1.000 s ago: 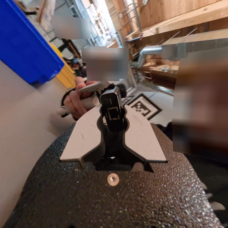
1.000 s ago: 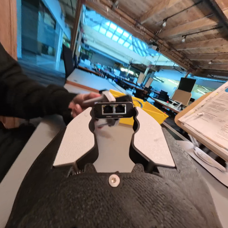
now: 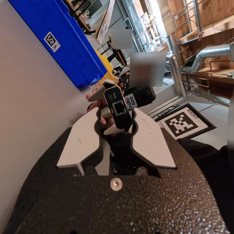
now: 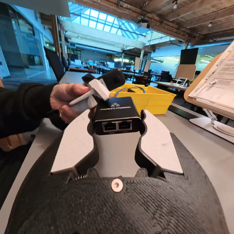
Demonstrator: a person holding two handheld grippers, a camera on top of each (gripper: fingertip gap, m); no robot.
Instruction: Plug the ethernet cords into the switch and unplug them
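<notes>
The switch [image 4: 114, 111] is a small black box. My right gripper [image 4: 116, 114] is shut on its sides and holds it above the grey table [image 4: 189, 145]. Two empty ports face the right wrist camera. In the left wrist view the switch [image 3: 119, 114] shows its other end, tilted, with one empty port and a small socket. My left gripper [image 3: 115, 112] is open, its jaws standing apart on either side of that end. The right gripper's white fingers [image 3: 96, 97] clamp the box there. A blue ethernet cord [image 4: 129, 88] lies in the yellow bin [image 4: 152, 101].
A blue bin [image 3: 57, 44] stands on the table at the left of the left wrist view. A framed marker board [image 3: 181, 125] lies to the right. A wooden document stand [image 4: 215, 82] with papers is on the right. A person's hand [image 4: 65, 96] holds the left gripper.
My left gripper was shut on the switch's end and has opened. The switch has tilted and now sits lower and closer in the right gripper's view.
</notes>
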